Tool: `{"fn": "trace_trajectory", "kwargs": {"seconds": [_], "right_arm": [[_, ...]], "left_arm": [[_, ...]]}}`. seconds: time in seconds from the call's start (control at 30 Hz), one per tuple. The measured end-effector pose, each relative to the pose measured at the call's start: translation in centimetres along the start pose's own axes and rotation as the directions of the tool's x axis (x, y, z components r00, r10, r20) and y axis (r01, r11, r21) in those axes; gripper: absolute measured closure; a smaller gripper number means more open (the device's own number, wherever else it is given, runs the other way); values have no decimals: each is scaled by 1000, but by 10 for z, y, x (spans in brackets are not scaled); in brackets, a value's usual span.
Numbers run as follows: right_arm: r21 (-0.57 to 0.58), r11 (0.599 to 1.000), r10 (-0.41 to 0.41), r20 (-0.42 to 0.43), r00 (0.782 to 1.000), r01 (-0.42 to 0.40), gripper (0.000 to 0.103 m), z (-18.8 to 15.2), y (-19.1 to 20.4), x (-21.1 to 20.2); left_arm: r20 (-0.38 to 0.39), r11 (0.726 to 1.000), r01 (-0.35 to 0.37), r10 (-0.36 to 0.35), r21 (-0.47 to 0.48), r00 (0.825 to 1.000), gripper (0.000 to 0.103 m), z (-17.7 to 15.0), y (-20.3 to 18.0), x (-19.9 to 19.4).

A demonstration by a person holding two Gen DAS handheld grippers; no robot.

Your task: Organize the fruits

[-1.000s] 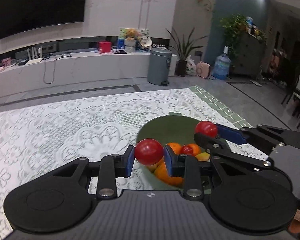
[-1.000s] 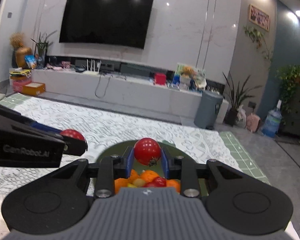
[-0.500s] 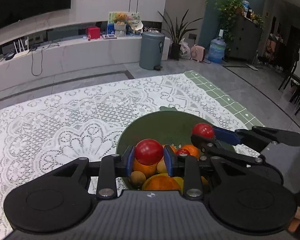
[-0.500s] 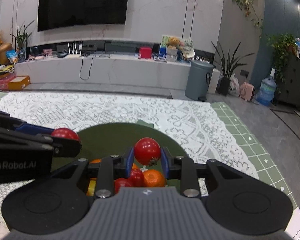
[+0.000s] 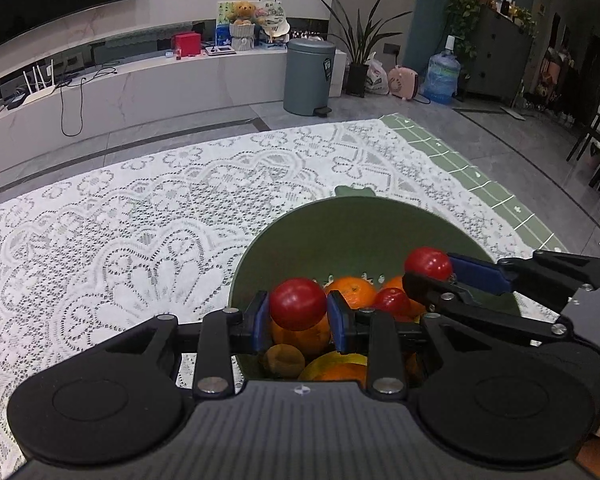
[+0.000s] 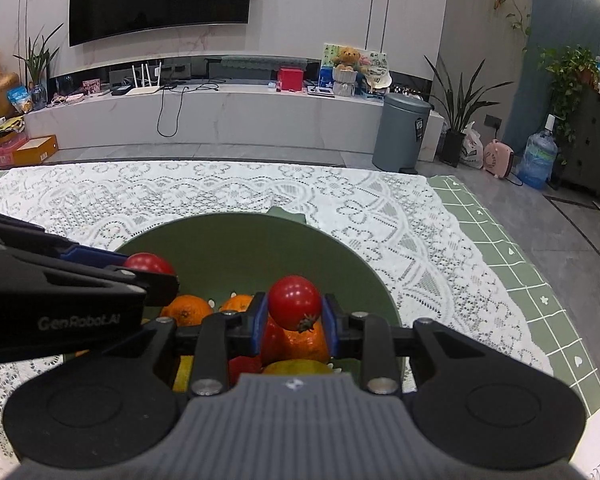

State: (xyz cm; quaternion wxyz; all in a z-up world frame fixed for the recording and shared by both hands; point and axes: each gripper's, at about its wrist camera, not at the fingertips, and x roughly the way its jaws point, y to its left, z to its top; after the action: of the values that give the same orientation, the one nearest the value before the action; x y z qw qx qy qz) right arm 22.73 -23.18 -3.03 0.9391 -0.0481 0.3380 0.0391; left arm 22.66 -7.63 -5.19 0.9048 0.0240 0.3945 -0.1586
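Red tomato (image 5: 297, 309) clamped in left gripper (image 5: 298, 318), second tomato (image 6: 295, 302) clamped in right gripper (image 6: 294, 322), both above green bowl (image 6: 352, 258).

Right tongs (image 6: 295, 312) clamp red tomato (image 6: 295, 300) over green bowl (image 6: 352, 264) — left tongs (image 6: 156, 276) alongside

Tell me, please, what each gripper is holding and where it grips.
Each holds a red tomato across its sides: left gripper its tomato, right gripper another tomato.
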Motion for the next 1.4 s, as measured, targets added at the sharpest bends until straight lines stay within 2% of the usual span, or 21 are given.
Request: {"fn": "trace_trajectory", "kwargs": {"seconds": [0.57, 0.77, 0.93, 1.03, 1.23, 1.4], "right_arm": [[6, 1000, -6, -55, 998, 7, 76, -5, 0, 11], [20, 1000, -17, -44, 999, 18, 75, -5, -3, 8], [62, 998, -24, 3, 1000, 23, 61, -5, -10, -3], [112, 994, -11, 51, 999, 5, 49, -6, -18, -15], [174, 984, 9, 161, 987, -37, 35, -9, -23, -42], [186, 981, 8, 244, 970, -55, 24, -12, -20, -68]], "left_arm": [[-21, 999, -28, 28, 30, 999, 68, -4, -5, 12], [-14, 1000, -19, 19, 0, 1000, 59, -4, -2, 8], [24, 1000, -28, 28, -7, 999, 46, -2, -2, -10], [56, 1000, -26, 26, -6, 998, 39, 1, -2, -29], [138, 999, -42, 42, -6, 989, 32, 0, -10, -73], [222, 997, -71, 72, -12, 973, 27, -8, -17, -115]]}}
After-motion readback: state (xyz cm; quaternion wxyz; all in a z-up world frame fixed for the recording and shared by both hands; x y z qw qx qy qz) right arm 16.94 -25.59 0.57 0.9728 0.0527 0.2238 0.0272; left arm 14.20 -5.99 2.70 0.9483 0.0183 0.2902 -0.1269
